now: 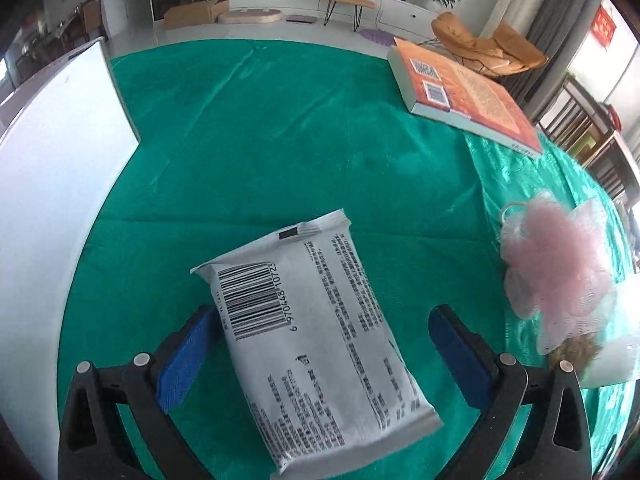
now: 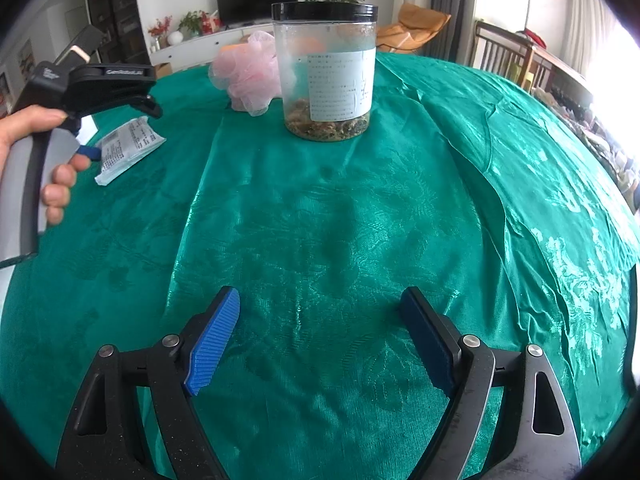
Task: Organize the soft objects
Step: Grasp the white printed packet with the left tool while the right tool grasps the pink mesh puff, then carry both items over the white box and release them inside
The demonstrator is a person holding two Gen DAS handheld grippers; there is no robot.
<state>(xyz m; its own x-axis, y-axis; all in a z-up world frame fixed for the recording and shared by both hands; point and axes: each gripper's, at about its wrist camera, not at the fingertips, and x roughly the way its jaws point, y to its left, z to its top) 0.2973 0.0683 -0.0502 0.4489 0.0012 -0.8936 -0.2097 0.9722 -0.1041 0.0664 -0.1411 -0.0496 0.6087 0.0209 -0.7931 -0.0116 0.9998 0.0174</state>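
Note:
A white soft packet (image 1: 316, 340) with a barcode and printed text lies flat on the green cloth (image 1: 280, 140). My left gripper (image 1: 324, 314) stands open over it, a blue pad on either side, with the left pad close to the packet's edge and the right one apart from it. The right wrist view shows the same packet (image 2: 128, 144) at the far left under a hand (image 2: 36, 152) that holds the left gripper. A pink mesh bath pouf (image 1: 556, 268) sits to the right of the packet. My right gripper (image 2: 320, 300) is open over bare cloth with nothing between its pads.
A clear plastic jar (image 2: 328, 68) with a black lid and dried matter at its bottom stands beside the pouf (image 2: 248, 72). An orange book (image 1: 468, 92) lies at the far right. A white flat-topped box (image 1: 52, 168) borders the cloth on the left.

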